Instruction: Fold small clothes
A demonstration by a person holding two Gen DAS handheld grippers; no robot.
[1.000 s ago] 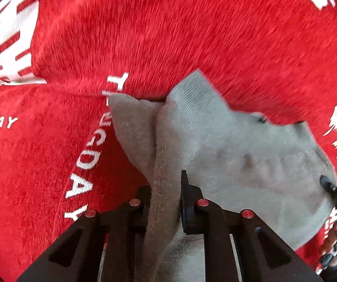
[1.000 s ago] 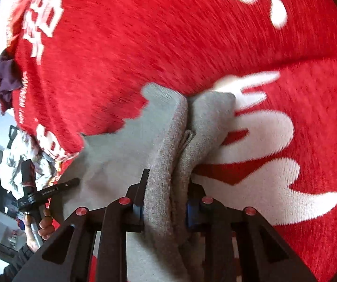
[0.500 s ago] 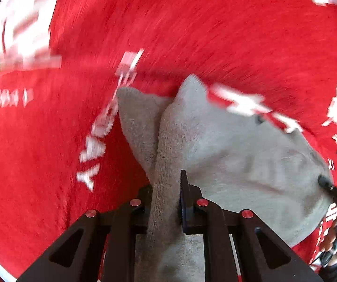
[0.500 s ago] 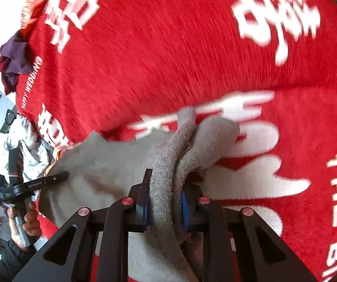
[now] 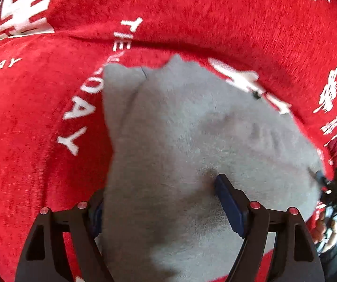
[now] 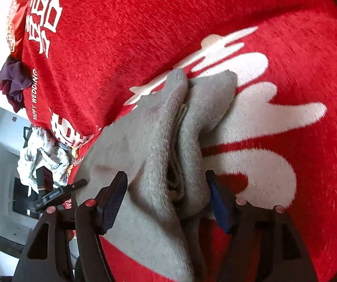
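Observation:
A grey sock (image 5: 192, 129) lies spread on the red cloth with white lettering (image 5: 39, 129). My left gripper (image 5: 159, 202) is open, its jaws wide apart around the sock's near end, which rests between them. In the right wrist view the same grey sock (image 6: 159, 141) shows bunched in thick folds. My right gripper (image 6: 166, 188) is open, with the folds lying loose between its jaws. The other gripper shows at the edge of each view (image 5: 328, 188) (image 6: 57, 192).
The red cloth (image 6: 144, 35) covers the whole work surface. A dark purple and maroon garment (image 6: 13, 82) and a white patterned garment (image 6: 41, 157) lie at the cloth's far left edge. Beyond that edge is a white floor or wall.
Both grippers were shut on the sock's two ends; both have opened and let go. The sock has come down onto the red cloth and spread flatter.

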